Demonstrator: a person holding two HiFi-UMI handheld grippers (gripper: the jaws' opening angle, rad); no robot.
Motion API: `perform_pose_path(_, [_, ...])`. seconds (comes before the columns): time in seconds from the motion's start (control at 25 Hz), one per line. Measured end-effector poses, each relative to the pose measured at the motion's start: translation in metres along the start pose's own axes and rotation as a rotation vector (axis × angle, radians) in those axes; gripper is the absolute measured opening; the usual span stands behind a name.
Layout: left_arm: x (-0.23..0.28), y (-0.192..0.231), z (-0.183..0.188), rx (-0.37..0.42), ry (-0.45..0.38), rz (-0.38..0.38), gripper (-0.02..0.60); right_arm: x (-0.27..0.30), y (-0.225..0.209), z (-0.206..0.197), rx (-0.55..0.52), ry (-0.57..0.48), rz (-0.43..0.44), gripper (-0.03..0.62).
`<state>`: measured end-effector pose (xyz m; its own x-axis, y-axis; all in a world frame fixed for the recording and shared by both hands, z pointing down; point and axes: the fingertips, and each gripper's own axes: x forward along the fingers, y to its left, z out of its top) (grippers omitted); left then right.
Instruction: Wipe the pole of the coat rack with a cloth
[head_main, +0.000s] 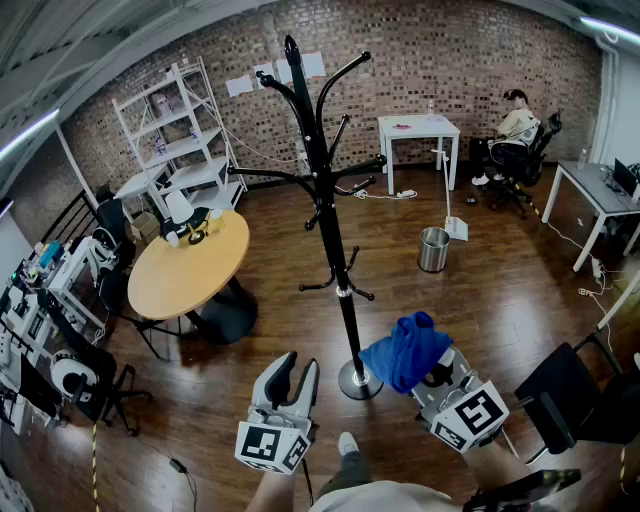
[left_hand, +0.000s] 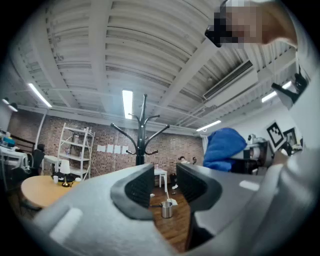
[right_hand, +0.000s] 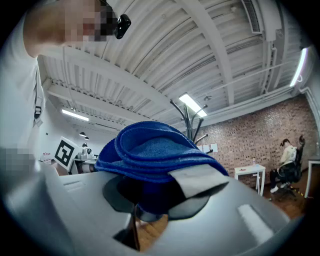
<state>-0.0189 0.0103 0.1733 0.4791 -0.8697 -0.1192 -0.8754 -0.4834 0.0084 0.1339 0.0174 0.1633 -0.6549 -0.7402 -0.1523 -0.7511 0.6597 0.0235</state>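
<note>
Wiping looks not yet begun: the right gripper (right_hand: 150, 212) clamps the folded blue cloth (right_hand: 150, 152), the left gripper (head_main: 296, 372) gapes empty, and the coat rack's black metal pole (head_main: 335, 265) stands just ahead between them, apparently untouched.

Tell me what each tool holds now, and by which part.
The right tool grips the folded blue terry cloth by its bunched lower edge; the left tool holds nothing, jaws apart.
</note>
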Motion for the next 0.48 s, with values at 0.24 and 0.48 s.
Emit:
perform_pose_path(0.24, [0.051,0.073,0.063,0.081,-0.118,-0.036,0.126,0.181,-0.055,0.119,-0.084,-0.080,0.033,0.107])
perform_pose_path(0.48, [0.099,0.120,0.063,0.083,-0.111,-0.092,0.126,0.296,-0.135,0.189,0.003,-0.064,-0.128,0.107])
